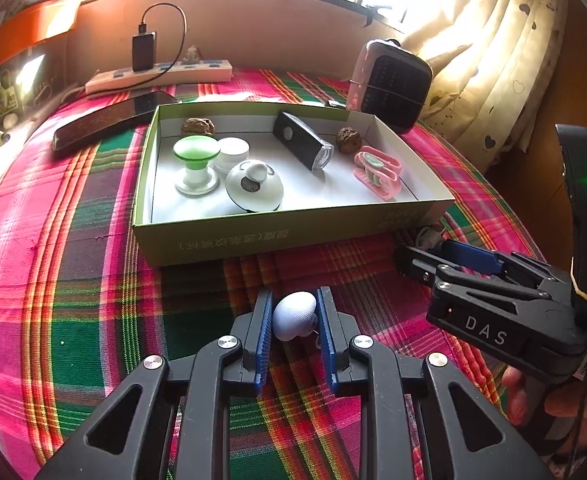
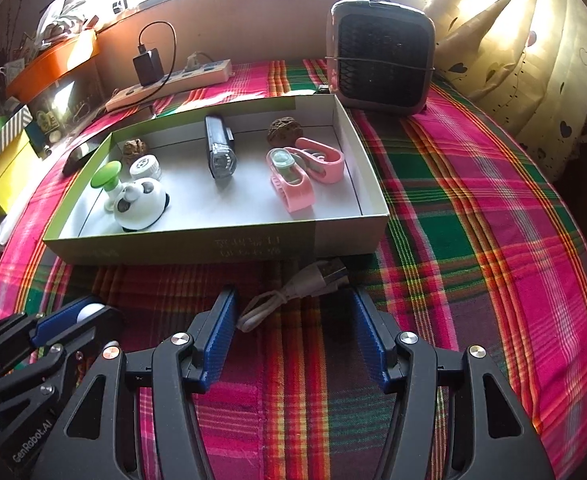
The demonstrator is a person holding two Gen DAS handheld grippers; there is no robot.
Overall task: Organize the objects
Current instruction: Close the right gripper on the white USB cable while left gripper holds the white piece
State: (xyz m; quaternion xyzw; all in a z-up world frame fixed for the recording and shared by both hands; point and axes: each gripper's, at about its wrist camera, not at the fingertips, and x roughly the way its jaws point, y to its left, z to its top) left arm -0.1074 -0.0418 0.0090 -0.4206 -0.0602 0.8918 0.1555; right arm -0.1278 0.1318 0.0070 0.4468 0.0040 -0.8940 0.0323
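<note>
The left gripper (image 1: 293, 312) clamps a white earbud (image 1: 295, 315) near the box (image 1: 293, 236); the right gripper (image 2: 293, 312) gapes around a cable (image 2: 289, 296), not pressing it.

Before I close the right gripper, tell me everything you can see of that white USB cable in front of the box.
The white USB cable lies on the plaid cloth, just in front of the green box's near wall. It looks like smooth plastic: a short lead folded into a loop at one end, a metal USB plug at the other, pointing toward the box. It rests between the open fingers of the right gripper; neither pad touches it.
</note>
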